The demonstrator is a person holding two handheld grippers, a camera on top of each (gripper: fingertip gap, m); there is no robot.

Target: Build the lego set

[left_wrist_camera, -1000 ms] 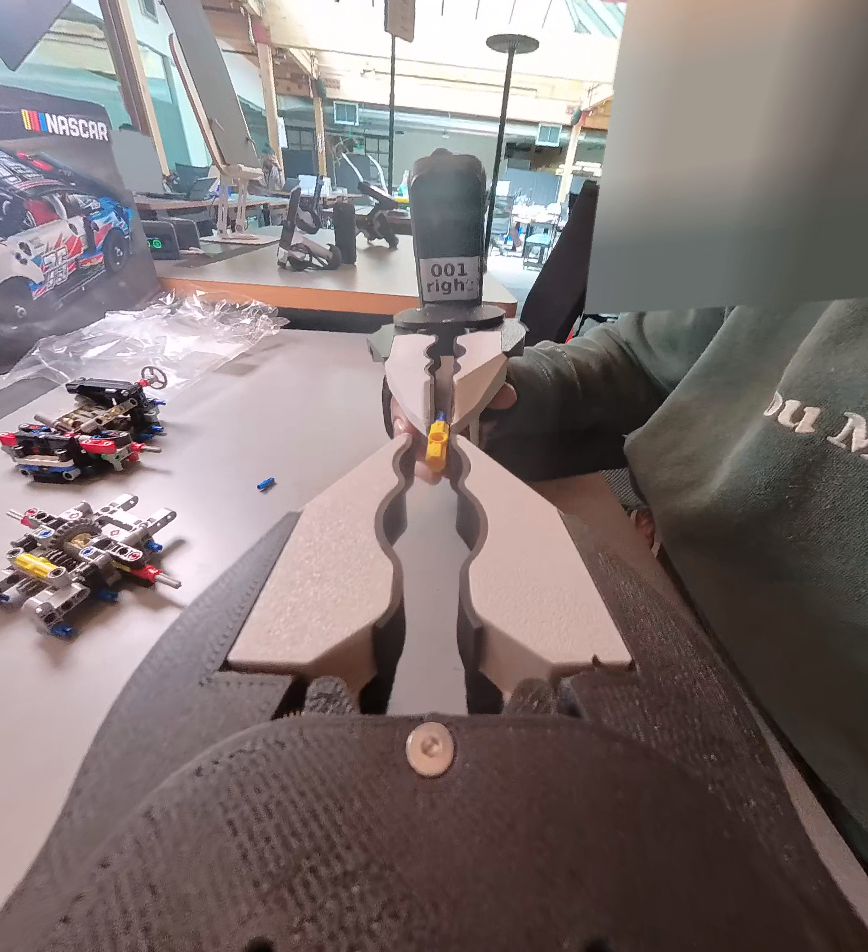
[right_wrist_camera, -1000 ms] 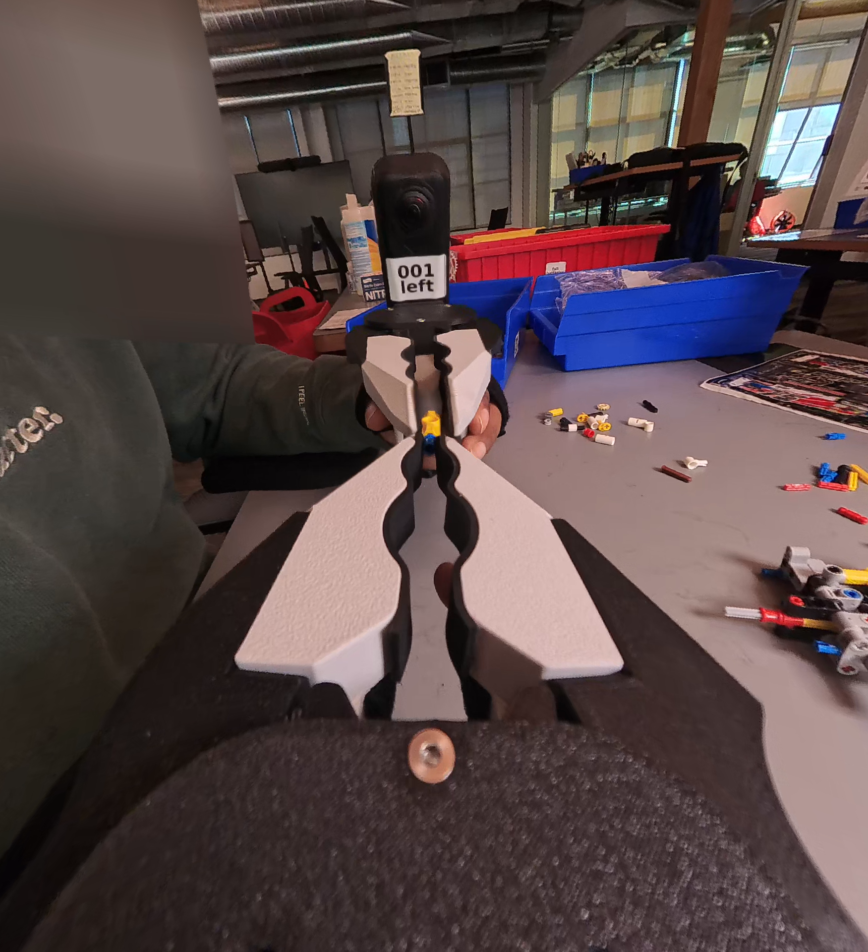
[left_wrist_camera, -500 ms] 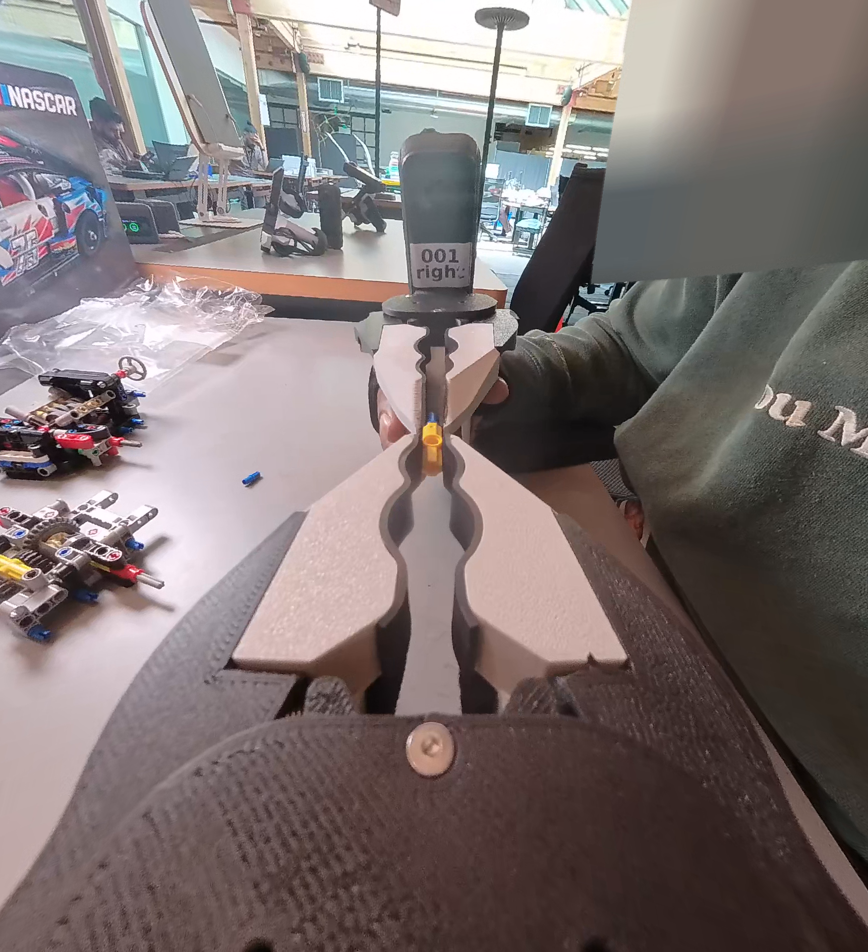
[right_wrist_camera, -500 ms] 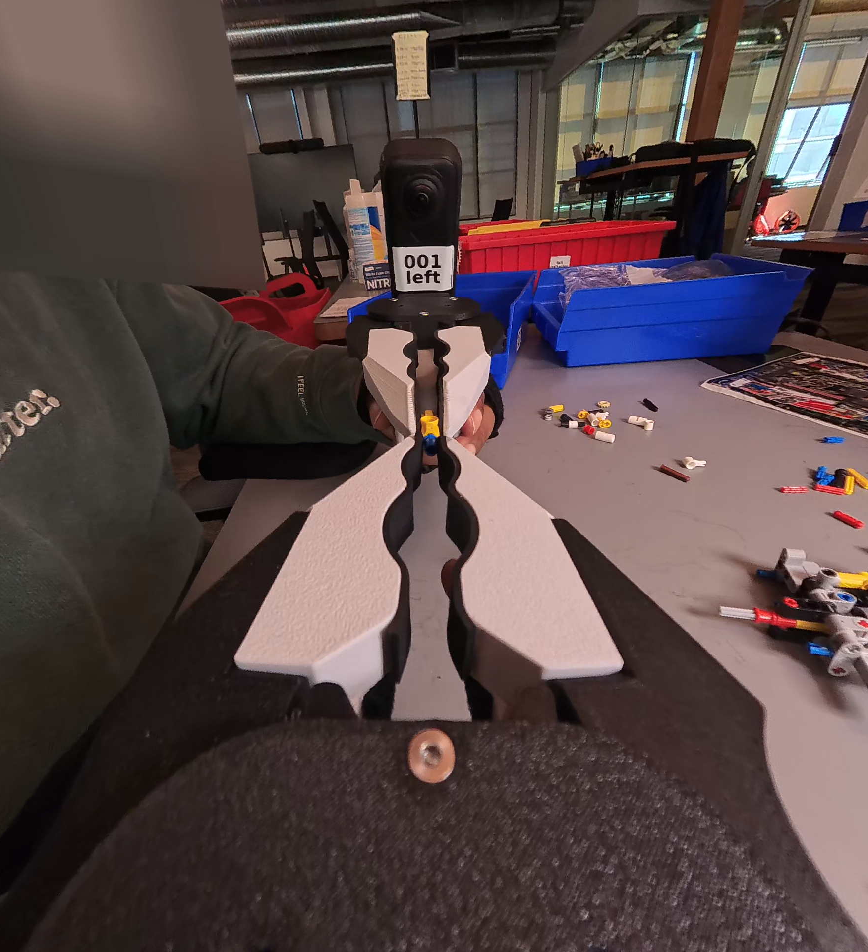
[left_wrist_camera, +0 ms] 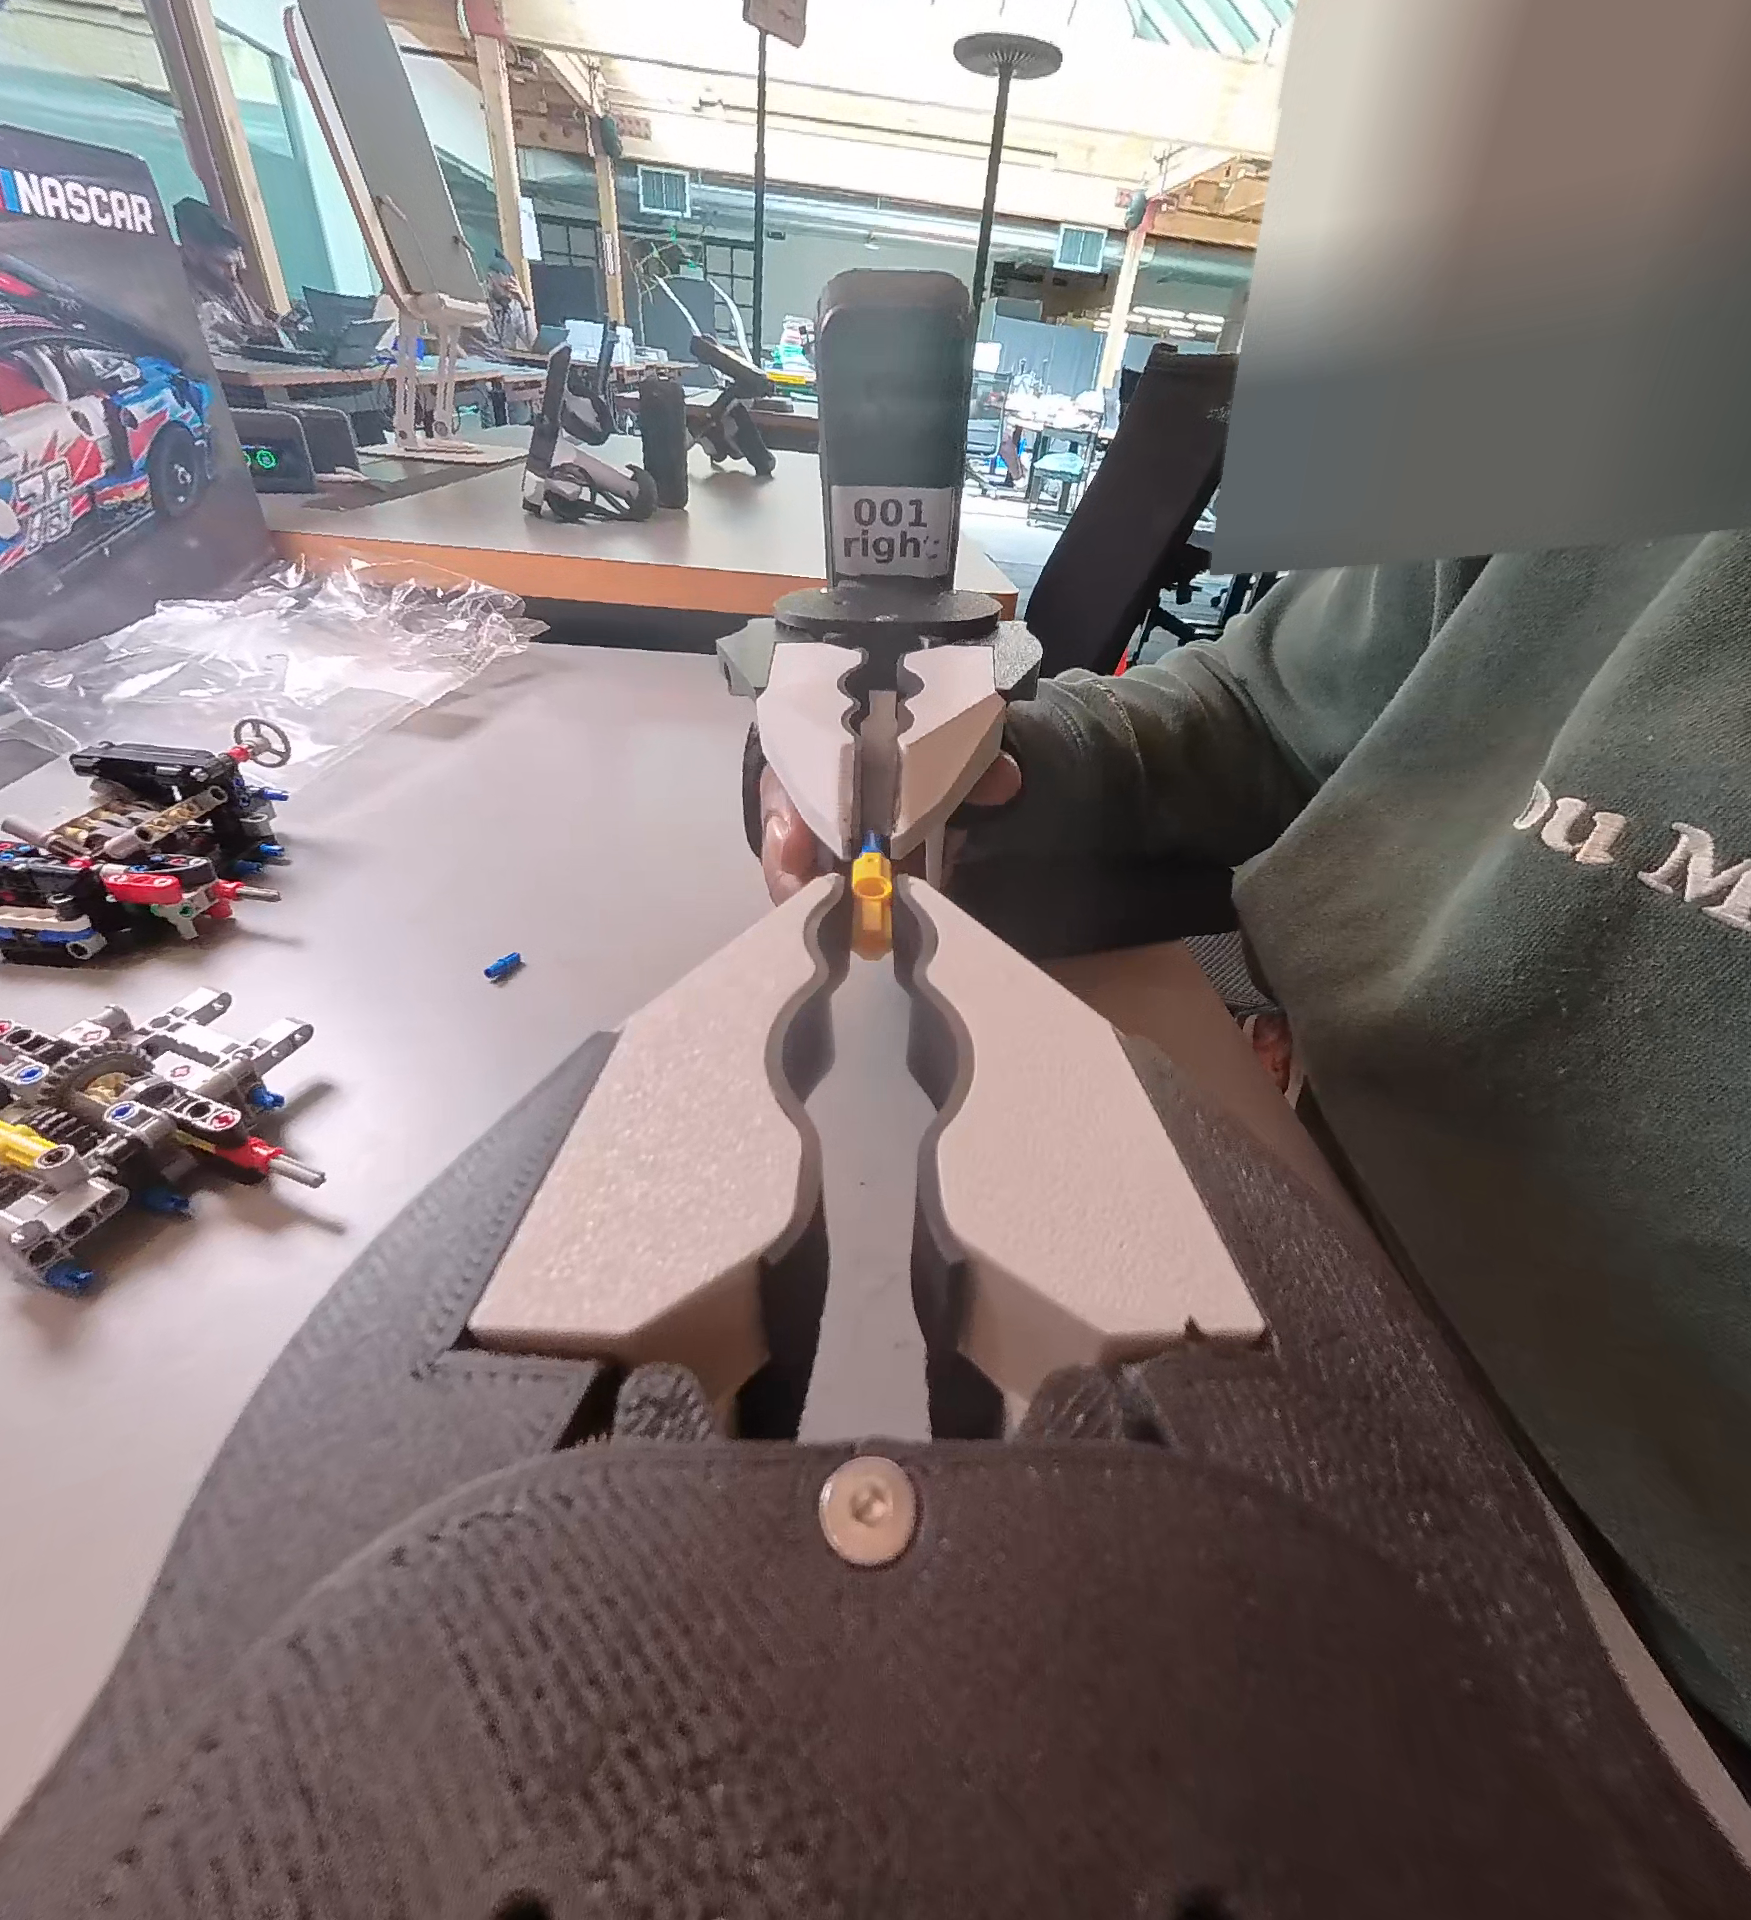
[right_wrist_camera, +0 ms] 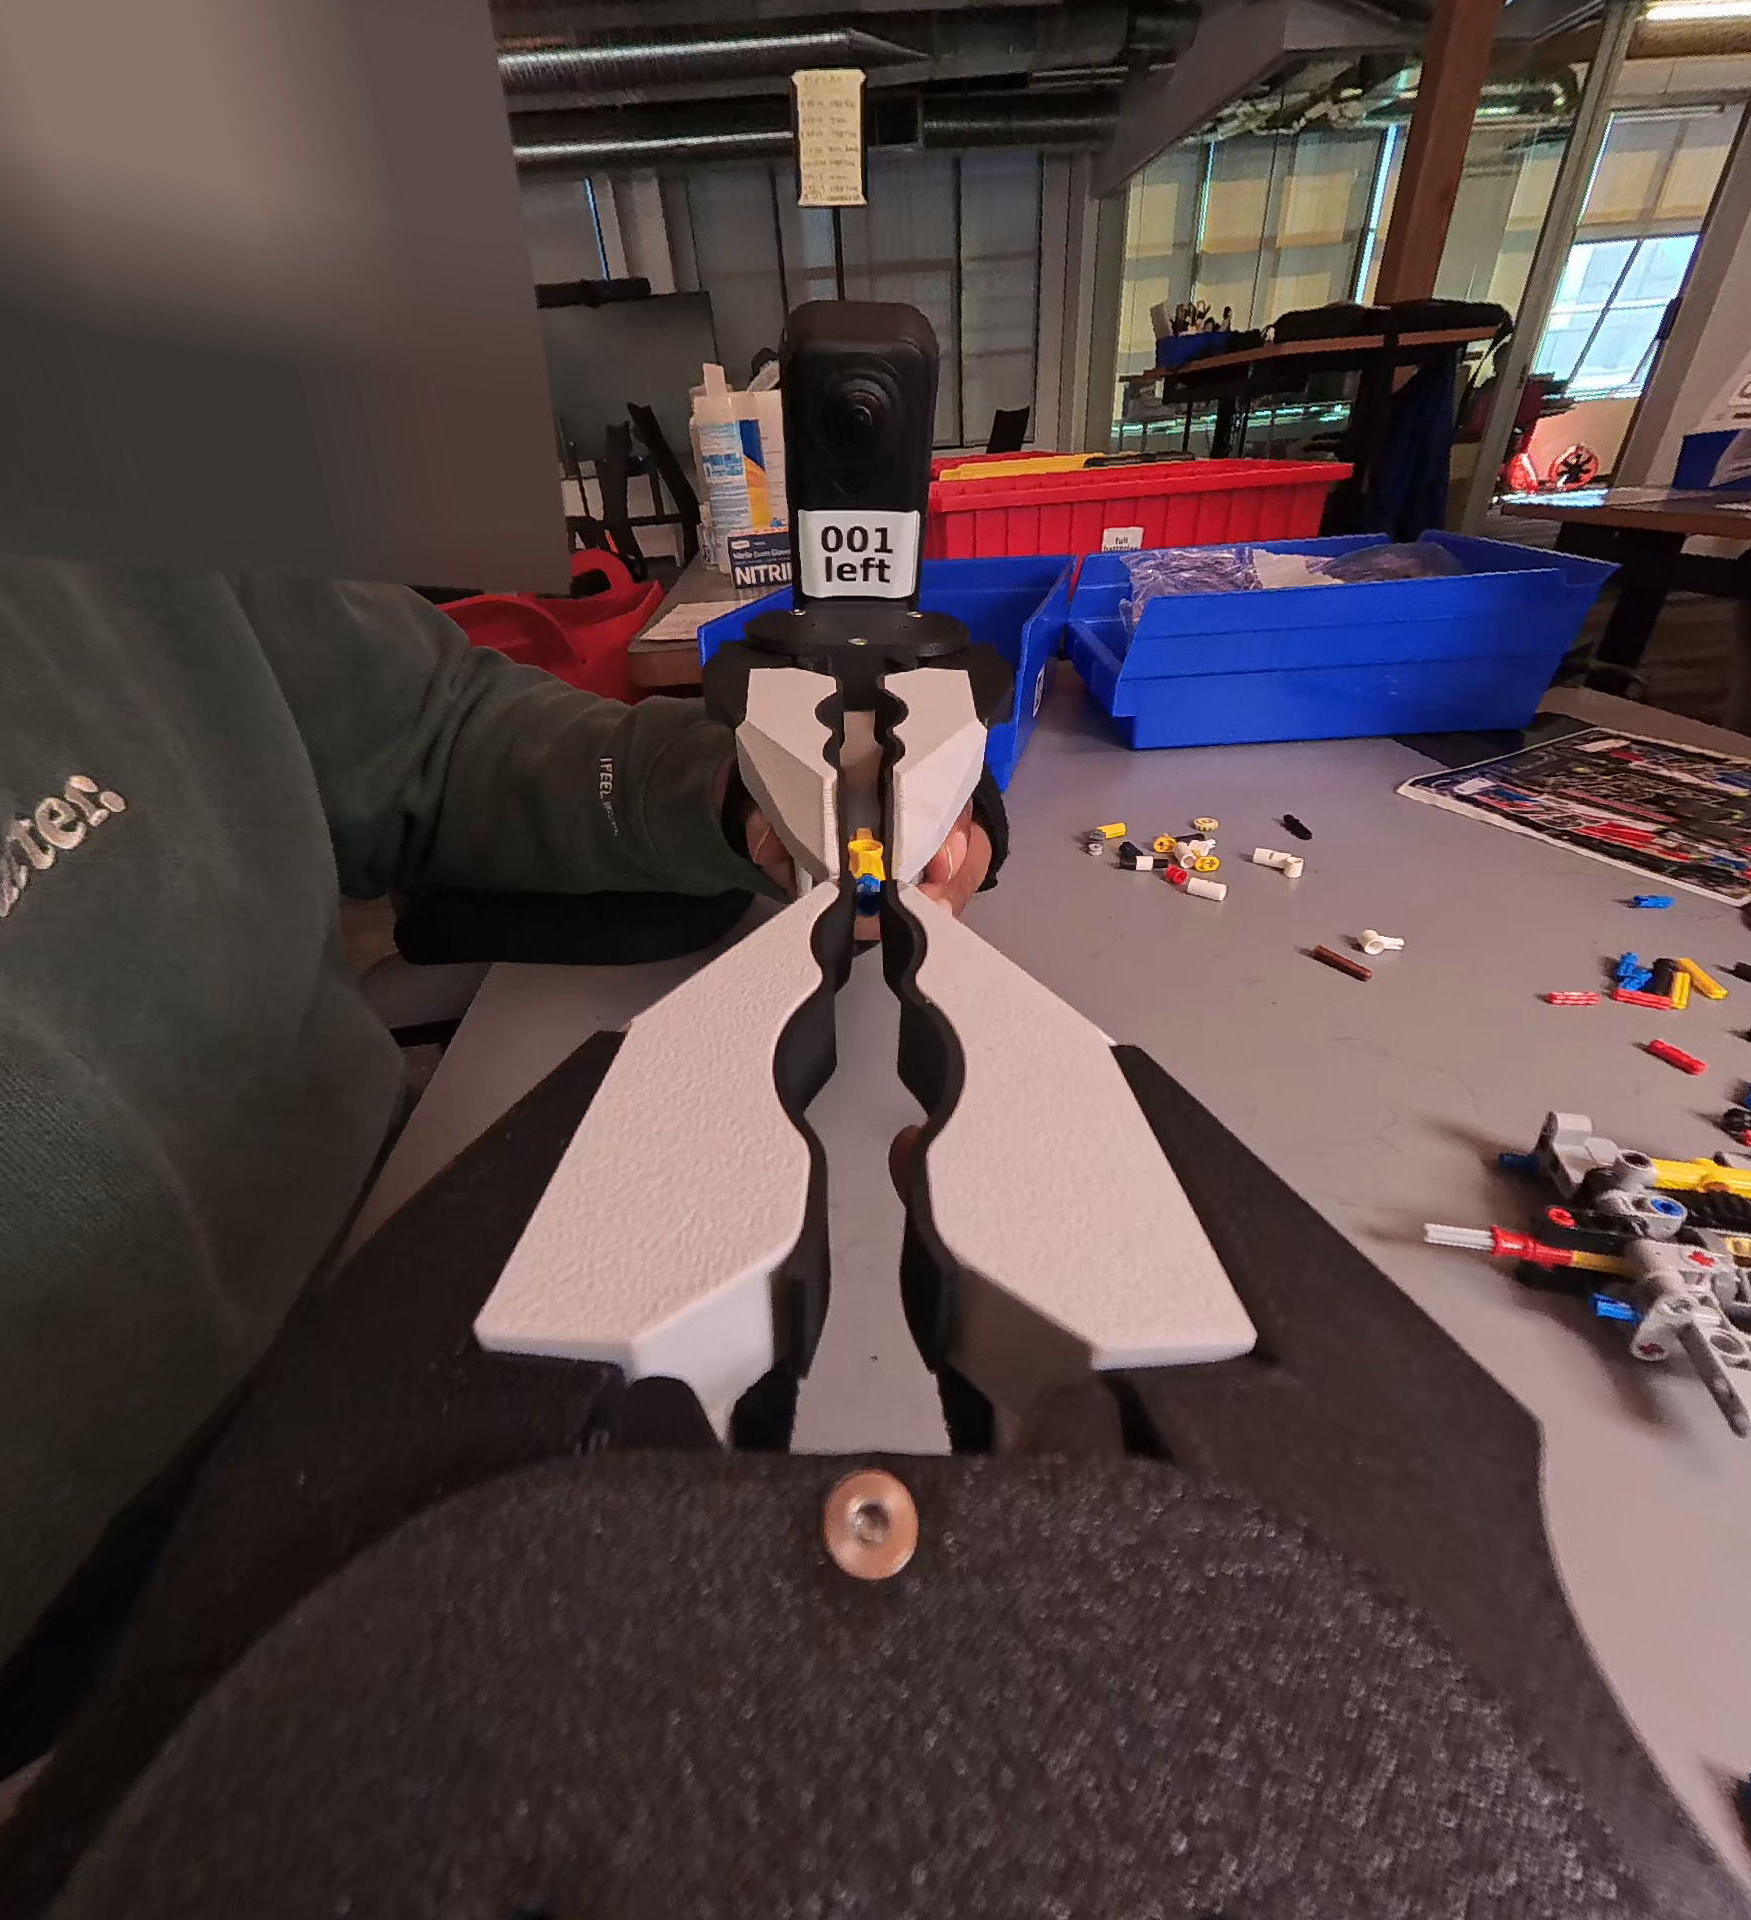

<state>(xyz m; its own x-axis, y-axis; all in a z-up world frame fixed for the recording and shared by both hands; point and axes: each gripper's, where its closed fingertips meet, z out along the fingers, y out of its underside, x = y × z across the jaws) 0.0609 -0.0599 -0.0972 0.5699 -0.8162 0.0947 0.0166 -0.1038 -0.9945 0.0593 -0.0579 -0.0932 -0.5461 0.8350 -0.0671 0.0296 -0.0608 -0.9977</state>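
Note:
The two grippers meet tip to tip above the grey table [left_wrist_camera: 559, 831]. My left gripper [left_wrist_camera: 871, 920] is shut on a small yellow connector [left_wrist_camera: 871, 904], with both pads against its sides. My right gripper [right_wrist_camera: 863, 902] is shut on a short blue pin [right_wrist_camera: 863, 891]. The pin's far end sits at the end of the yellow connector [right_wrist_camera: 863, 856]. In the left wrist view the right gripper [left_wrist_camera: 876, 831] faces me with the blue pin [left_wrist_camera: 872, 837] at its tips. In the right wrist view the left gripper [right_wrist_camera: 863, 847] faces me.
Two brick assemblies [left_wrist_camera: 112, 831] [left_wrist_camera: 102, 1122], a loose blue pin [left_wrist_camera: 503, 965] and a clear plastic bag [left_wrist_camera: 258, 644] lie left. In the right wrist view, blue bins [right_wrist_camera: 1318, 644], loose small pieces [right_wrist_camera: 1172, 852], a booklet [right_wrist_camera: 1640, 810] and an assembly [right_wrist_camera: 1681, 1247] lie right. A person in a green sweatshirt [left_wrist_camera: 1525, 1039] sits close. My left and right fingertips are right by each other.
My left gripper's jaws have narrowed onto the yellow connector. My right gripper has stayed shut on the blue pin. Both grippers shifted slightly together, still tip to tip.

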